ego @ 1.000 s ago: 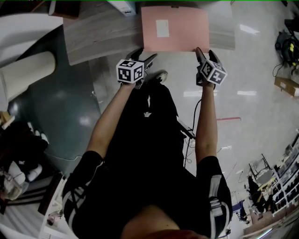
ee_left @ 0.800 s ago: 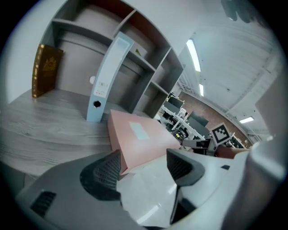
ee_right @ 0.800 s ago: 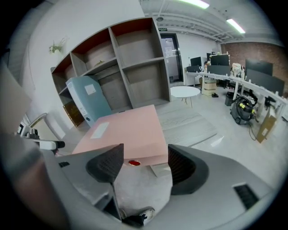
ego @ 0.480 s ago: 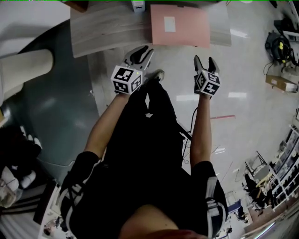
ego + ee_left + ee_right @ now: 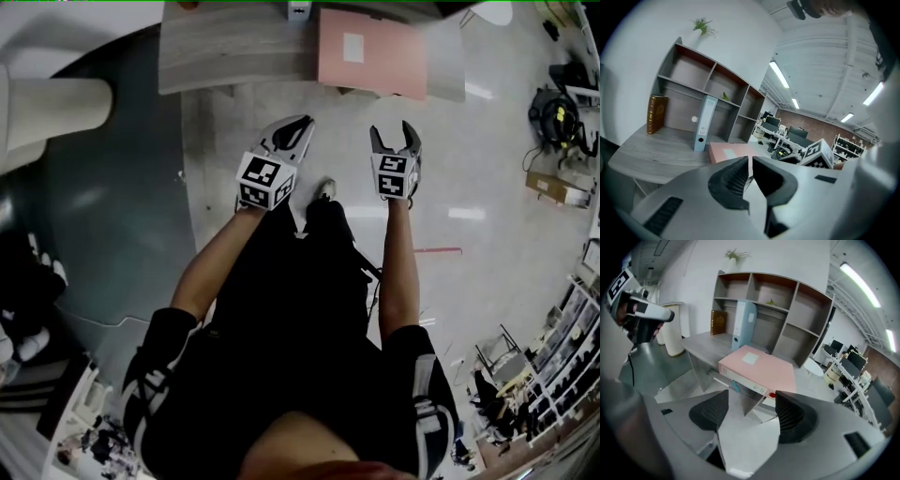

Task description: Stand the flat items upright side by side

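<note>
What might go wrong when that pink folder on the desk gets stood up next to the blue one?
The pink folder lies flat at the desk's front edge, so a clumsy grip might drag it onto the floor. The blue folder stands upright alone, and a nudge might topple it. Pinched at one edge by the open right gripper, the wide folder may pivot or slip.

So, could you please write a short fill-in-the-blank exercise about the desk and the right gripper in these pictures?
1. The pink binder lies ___ on the desk.
2. The light blue binder stands ___ on the same desk.
3. The brown book stands to the ___ of the light blue binder.
4. The jaws of the right gripper are ___, with nothing between them.
Missing words: flat, upright, left, open.
</note>
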Tool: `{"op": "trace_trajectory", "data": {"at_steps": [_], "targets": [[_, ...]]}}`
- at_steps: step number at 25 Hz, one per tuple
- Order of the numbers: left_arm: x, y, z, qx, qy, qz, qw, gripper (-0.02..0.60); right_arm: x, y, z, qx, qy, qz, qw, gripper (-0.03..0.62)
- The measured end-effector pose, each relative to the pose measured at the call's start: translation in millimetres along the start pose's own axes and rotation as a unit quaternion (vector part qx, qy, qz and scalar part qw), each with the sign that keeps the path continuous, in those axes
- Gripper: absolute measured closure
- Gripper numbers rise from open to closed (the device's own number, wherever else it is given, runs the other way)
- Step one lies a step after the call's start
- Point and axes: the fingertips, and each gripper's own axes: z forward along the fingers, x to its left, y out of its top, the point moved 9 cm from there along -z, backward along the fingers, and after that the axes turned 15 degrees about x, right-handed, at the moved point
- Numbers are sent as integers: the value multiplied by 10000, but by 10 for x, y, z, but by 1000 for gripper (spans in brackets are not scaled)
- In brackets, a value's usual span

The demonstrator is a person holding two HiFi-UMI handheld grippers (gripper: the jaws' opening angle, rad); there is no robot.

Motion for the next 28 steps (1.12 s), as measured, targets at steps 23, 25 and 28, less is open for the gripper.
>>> {"op": "trace_trajectory", "data": {"at_steps": [23, 25, 28], "targets": [[-870, -476, -291, -1193, 1367, -636, 9813, 548, 471, -48, 675, -338, -1056, -3615, 9258, 252], [-793, -513, -249, -1212, 1383, -611, 9810, 548, 500, 6, 795, -371, -1175, -3719, 9201, 247], [-689, -546, -203, -1262, 1415, -572, 9802, 548, 545, 76, 947, -423, -1366, -3916, 9090, 238]]}}
